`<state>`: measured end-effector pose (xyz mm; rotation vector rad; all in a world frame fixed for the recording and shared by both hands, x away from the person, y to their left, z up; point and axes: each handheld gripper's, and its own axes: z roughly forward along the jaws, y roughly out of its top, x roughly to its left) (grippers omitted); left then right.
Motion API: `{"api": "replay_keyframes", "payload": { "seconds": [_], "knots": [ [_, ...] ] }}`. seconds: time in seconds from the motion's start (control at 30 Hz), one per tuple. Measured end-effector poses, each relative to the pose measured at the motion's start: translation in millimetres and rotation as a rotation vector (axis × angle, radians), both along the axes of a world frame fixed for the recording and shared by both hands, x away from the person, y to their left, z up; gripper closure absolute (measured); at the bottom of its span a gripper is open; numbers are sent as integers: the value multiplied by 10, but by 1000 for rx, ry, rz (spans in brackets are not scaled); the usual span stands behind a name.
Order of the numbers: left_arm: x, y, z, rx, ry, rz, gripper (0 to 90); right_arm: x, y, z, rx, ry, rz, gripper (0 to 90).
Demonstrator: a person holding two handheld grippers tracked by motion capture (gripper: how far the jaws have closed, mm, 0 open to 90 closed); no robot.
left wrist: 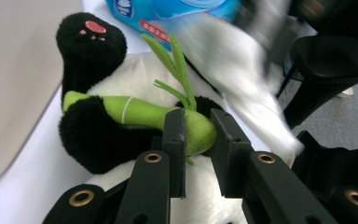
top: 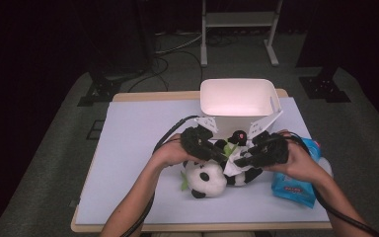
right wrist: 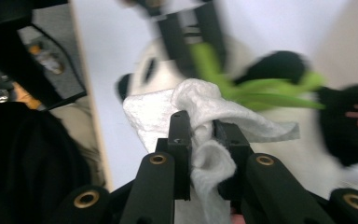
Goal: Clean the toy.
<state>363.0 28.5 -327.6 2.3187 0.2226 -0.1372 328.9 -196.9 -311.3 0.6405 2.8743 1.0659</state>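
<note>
A black-and-white plush panda lies on its back on the lilac mat, in front of the white tub. It hugs a green plush bamboo stalk. My left gripper is shut on the thick end of that stalk, and in the high view this left gripper reaches in from the left. My right gripper is shut on a crumpled white wipe that rests against the panda's belly. From above, the right gripper sits just right of the panda, with the wipe under its tip.
An empty white tub stands just behind the panda. A blue pack of wet wipes lies at the right under the person's forearm. The lilac mat covers the wooden table, with bare room at the left.
</note>
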Motion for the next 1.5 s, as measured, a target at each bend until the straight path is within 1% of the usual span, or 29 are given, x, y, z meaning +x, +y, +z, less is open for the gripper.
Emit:
{"api": "replay_keyframes", "payload": {
  "seconds": [0.03,0.07,0.17,0.27,0.3,0.4,0.53,0.6,0.67,0.77,0.8,0.87,0.9,0.97,1.0,1.03,1.1,1.2,1.27,1.3,1.33,1.4,1.43,1.5],
  "knots": [
    [-6,3,-1,2,0,-6,761,42,-23,-1,-16,-8,-13,779],
    [-11,6,-3,1,1,-7,761,77,-40,-8,-28,1,-37,779],
    [-23,24,-7,1,-5,-14,761,188,-106,-85,-69,16,-71,779],
    [-16,43,-8,-4,-7,-14,764,236,-135,-203,-93,57,-87,779],
    [-17,44,-7,-6,-8,-13,765,237,-139,-240,-88,75,-86,780],
    [-16,47,15,-9,-22,-8,770,222,-145,-268,-79,92,-80,782],
    [-43,47,61,-10,-41,-8,774,170,-142,-274,-80,118,-49,784],
    [-59,47,78,-7,-44,-15,774,128,-114,-278,-83,128,-26,784],
    [-83,51,83,-4,-46,-19,774,87,-76,-285,-90,126,-1,784],
    [-104,75,77,-3,-44,-24,773,31,-41,-303,-78,150,20,783],
    [-109,79,65,-2,-42,-25,772,24,-39,-308,-78,140,22,783],
    [-126,91,31,6,-37,-29,759,26,-48,-304,-73,138,16,784],
    [-138,102,15,7,-35,-25,747,33,-53,-304,-68,126,15,784],
    [-160,136,-19,12,-28,-27,678,40,-67,-284,-63,119,7,784],
    [-164,153,-27,9,-32,-20,649,52,-70,-268,-51,107,0,785],
    [-165,181,-34,11,-39,-11,629,59,-71,-257,-48,106,-2,784],
    [-174,243,-54,16,-43,1,574,85,-57,-226,-49,90,-8,784],
    [-197,366,-85,-4,-43,20,529,122,-15,-149,-33,68,-11,784],
    [-206,456,-102,-11,-52,34,501,153,22,-119,-23,56,-13,784],
    [-212,495,-114,-15,-52,50,494,173,42,-121,-29,50,-18,784],
    [-217,536,-128,-17,-56,64,484,190,66,-134,-36,57,-21,784],
    [-224,609,-168,-11,-53,80,476,211,125,-180,-73,64,-20,783],
    [-225,645,-200,1,-54,94,474,217,154,-199,-76,64,-13,784],
    [-216,683,-257,9,-46,110,471,225,198,-190,-63,66,-2,784]
  ]
}}
